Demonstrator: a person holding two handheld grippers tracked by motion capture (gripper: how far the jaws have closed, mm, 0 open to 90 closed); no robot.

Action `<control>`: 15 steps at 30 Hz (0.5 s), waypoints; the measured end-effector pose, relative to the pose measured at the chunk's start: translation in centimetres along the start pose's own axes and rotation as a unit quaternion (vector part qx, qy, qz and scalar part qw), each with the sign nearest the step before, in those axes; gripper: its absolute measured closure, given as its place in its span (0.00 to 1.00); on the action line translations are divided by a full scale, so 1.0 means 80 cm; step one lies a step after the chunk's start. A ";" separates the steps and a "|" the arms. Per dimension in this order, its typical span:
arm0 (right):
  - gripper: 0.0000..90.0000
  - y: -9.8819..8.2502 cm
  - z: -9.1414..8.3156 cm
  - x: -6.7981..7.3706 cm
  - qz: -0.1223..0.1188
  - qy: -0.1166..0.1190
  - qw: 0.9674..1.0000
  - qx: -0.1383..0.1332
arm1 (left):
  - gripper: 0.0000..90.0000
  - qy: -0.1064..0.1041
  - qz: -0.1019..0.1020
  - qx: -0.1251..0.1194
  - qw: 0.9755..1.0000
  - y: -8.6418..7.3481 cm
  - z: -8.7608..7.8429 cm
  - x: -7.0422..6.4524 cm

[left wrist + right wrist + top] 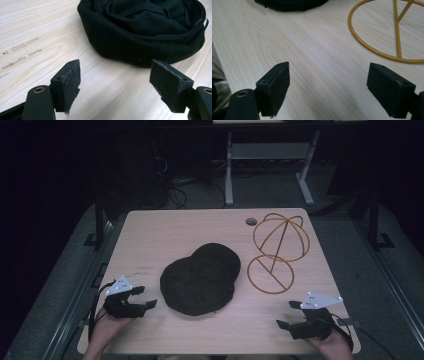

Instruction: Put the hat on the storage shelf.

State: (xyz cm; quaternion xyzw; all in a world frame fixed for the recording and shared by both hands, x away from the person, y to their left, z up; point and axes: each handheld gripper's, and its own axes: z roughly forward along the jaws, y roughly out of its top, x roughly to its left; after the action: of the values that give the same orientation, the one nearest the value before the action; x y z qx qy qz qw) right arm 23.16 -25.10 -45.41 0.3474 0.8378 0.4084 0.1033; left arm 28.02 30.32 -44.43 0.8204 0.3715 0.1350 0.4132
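A black cloth hat [200, 279] lies upside down in the middle of the light wooden table [165, 230], its hollow facing up [147, 22]. To its right stands a gold wire hat stand [277, 247] with a round base ring [374, 47]. My left gripper [145, 297] rests at the front left, open, a short way left of the hat. My right gripper [286, 314] rests at the front right, open, just in front of the stand's base. Nothing lies between the pads [71, 81] of the left one or the pads [277, 87] of the right one.
A small grey round grommet [251, 221] sits in the table near the far edge. Faint marks [22, 46] show on the wood at the left. Beyond the table, a white desk frame [270, 165] and cables stand on a dark floor.
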 end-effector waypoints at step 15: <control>0.22 0.039 0.009 0.019 -0.034 0.031 0.999 -0.002 | 0.27 0.002 -0.003 -0.001 1.000 -0.004 -0.005 0.002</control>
State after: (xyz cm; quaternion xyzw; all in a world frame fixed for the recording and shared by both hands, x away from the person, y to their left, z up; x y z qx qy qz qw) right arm 23.97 -22.30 -43.36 0.3057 0.8509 0.4172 0.0923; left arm 27.77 30.79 -44.47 0.8183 0.3750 0.1362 0.4138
